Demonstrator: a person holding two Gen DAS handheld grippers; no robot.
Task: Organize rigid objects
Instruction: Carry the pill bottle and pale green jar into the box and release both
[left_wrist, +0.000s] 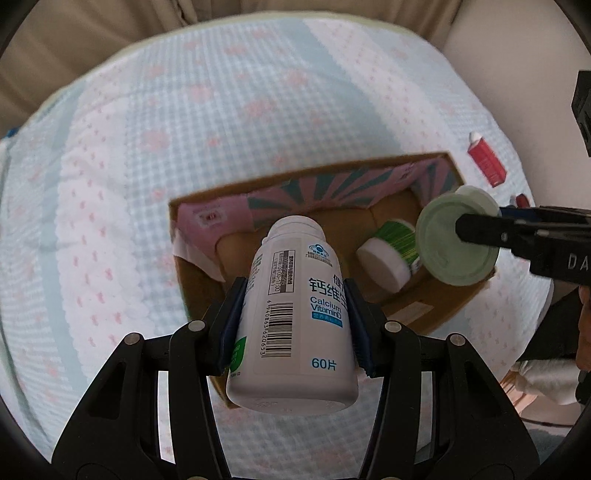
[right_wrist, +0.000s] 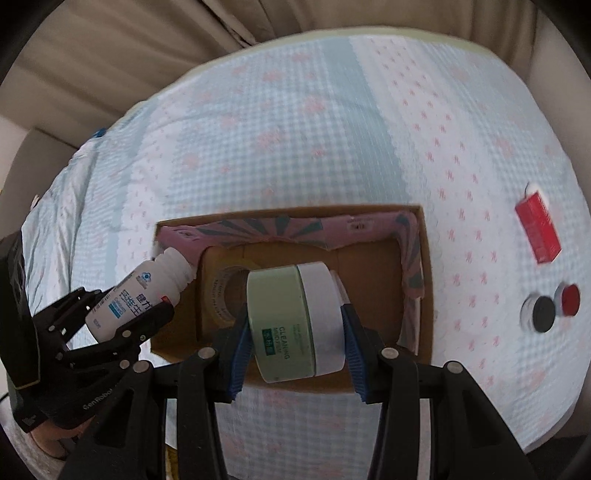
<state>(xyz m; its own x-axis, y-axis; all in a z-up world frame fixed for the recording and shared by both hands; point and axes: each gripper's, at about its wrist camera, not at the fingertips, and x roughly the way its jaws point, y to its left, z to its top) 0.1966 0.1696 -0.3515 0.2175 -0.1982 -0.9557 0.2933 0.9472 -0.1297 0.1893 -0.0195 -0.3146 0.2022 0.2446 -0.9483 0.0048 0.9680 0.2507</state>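
Your left tool (left_wrist: 295, 317) is clenched on the white plastic calcium tablet bottle (left_wrist: 291, 325), held cap-forward over the near-left edge of the open brown cardboard box (right_wrist: 424, 266) on the bed. Your right tool (right_wrist: 297, 328) grips the round pale-green cleansing jar (right_wrist: 291, 325) above the box floor. Both tools crowd one opening, so they could collide. The smooth bottle, pinched mid-body, may slip and land outside.

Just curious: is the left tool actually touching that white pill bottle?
Touching. In the left wrist view, the left tool's blue pads press both sides of the pill bottle.
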